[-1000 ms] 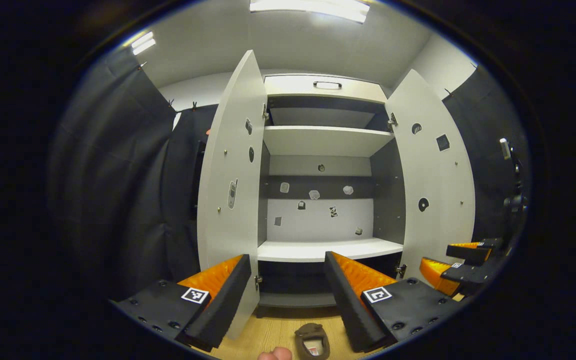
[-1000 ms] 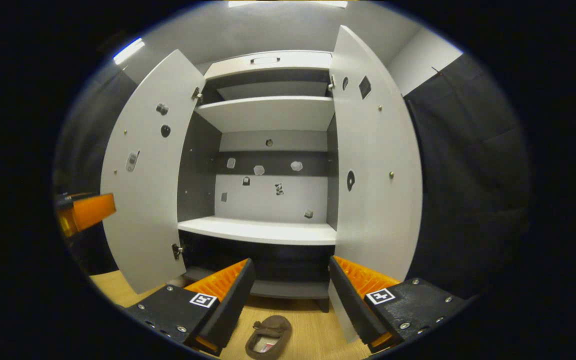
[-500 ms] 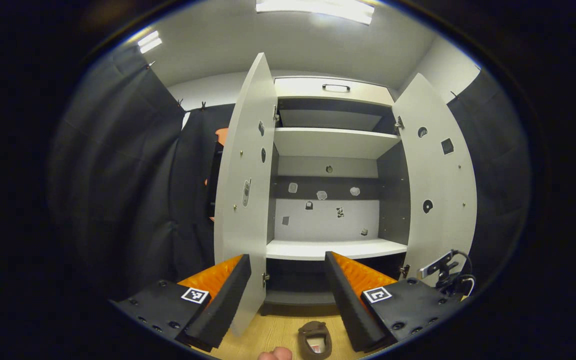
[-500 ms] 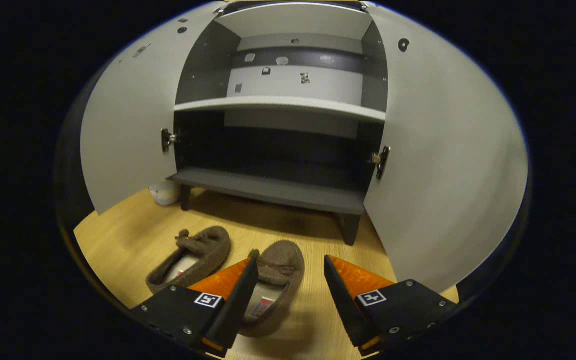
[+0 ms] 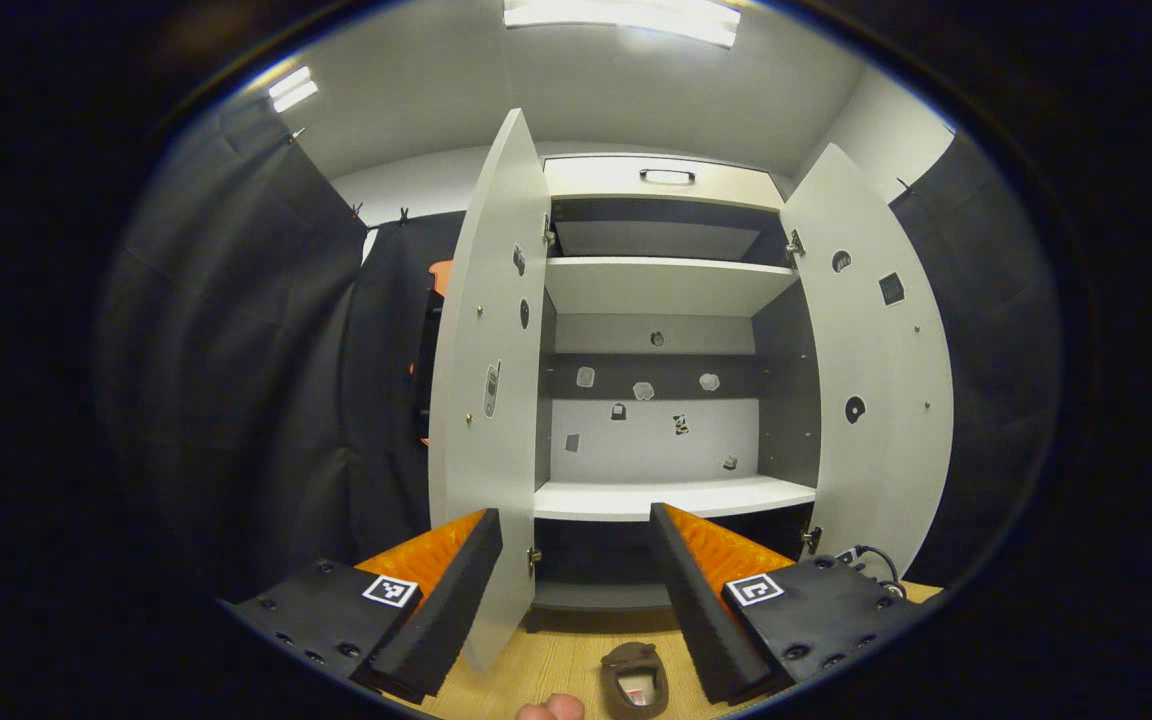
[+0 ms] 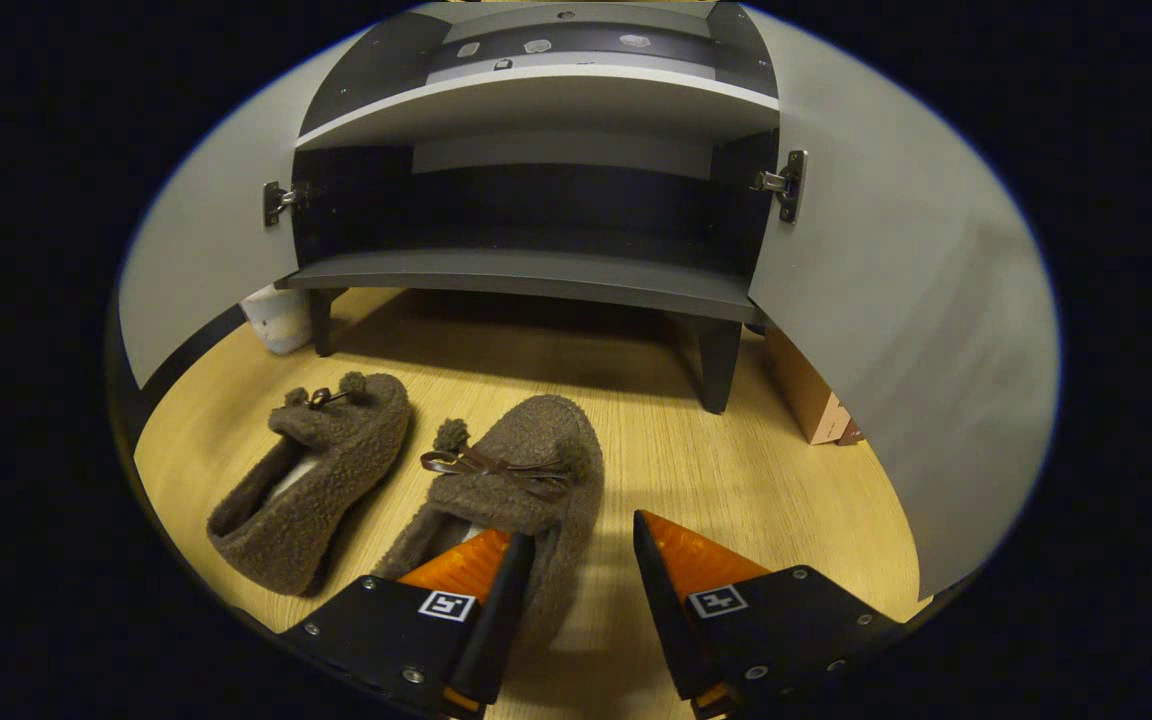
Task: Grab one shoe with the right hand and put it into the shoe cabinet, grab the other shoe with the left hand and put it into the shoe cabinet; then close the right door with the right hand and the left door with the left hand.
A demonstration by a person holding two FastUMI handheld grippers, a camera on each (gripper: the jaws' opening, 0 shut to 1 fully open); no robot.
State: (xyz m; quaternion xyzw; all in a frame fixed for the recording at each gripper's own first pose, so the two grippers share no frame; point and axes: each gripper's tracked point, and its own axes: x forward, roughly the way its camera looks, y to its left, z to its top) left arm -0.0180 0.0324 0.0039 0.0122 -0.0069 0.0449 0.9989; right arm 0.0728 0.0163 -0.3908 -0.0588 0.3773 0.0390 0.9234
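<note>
Right gripper view: your right gripper [image 6: 581,600] hangs spread and empty, one finger over the heel wall of the nearer fuzzy shoe [image 6: 526,480] on the floor [image 6: 736,470]; it looks light and soft, so pinch that wall
</note>
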